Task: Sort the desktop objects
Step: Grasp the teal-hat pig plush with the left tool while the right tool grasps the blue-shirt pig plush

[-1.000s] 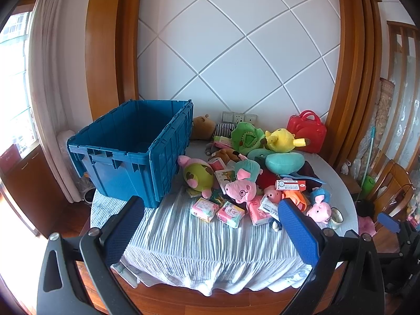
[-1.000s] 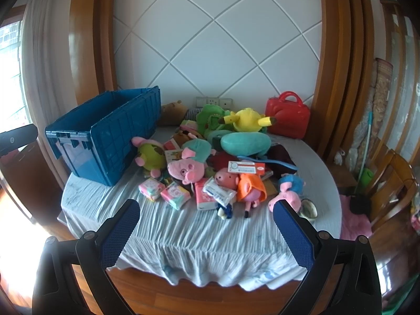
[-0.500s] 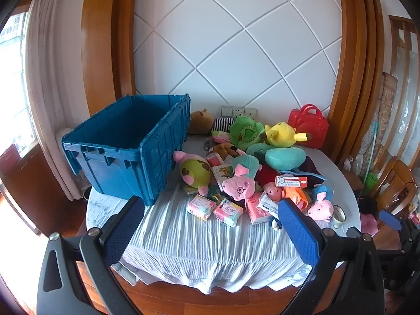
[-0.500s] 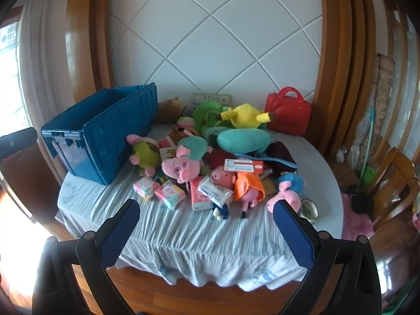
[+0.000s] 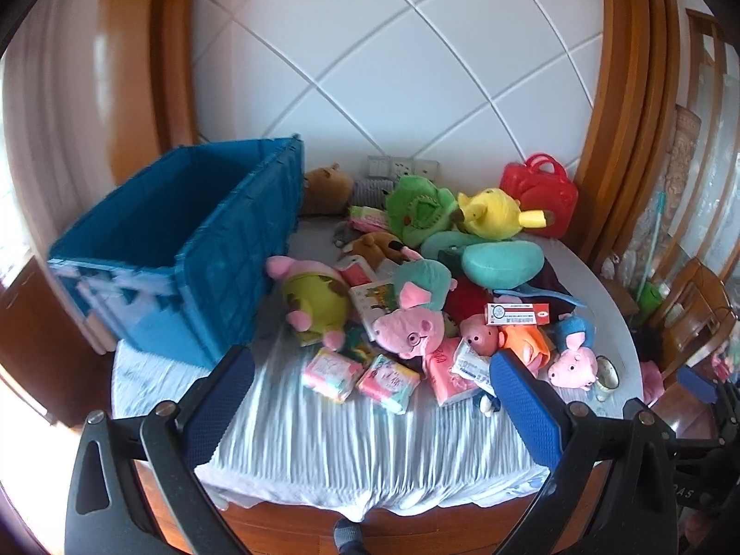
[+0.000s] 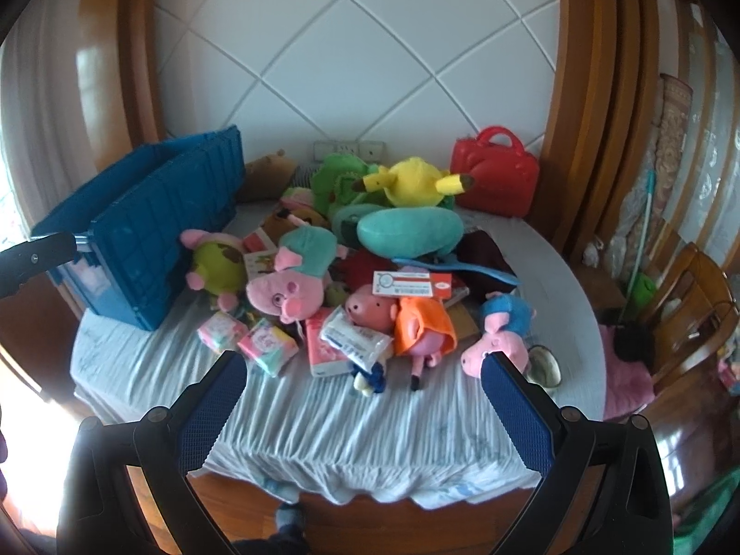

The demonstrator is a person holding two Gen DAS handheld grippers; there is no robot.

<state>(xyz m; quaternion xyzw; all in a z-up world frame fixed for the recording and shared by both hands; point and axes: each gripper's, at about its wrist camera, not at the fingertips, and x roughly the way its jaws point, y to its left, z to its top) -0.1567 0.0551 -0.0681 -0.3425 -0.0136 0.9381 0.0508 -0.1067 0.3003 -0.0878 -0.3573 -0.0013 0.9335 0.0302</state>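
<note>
closing in on the counter (image 5: pixel 323 439) compared to a second ago, the toy pile (image 6: pixel 351 277) looks bigger in both views. left tongs (image 5: pixel 370 393) and right tongs (image 6: pixel 360 393) are spread wide, holding nothing. blue crate (image 5: pixel 185 240) sits left of the pile, looks empty, so sorting hasn't really started imo.
</note>
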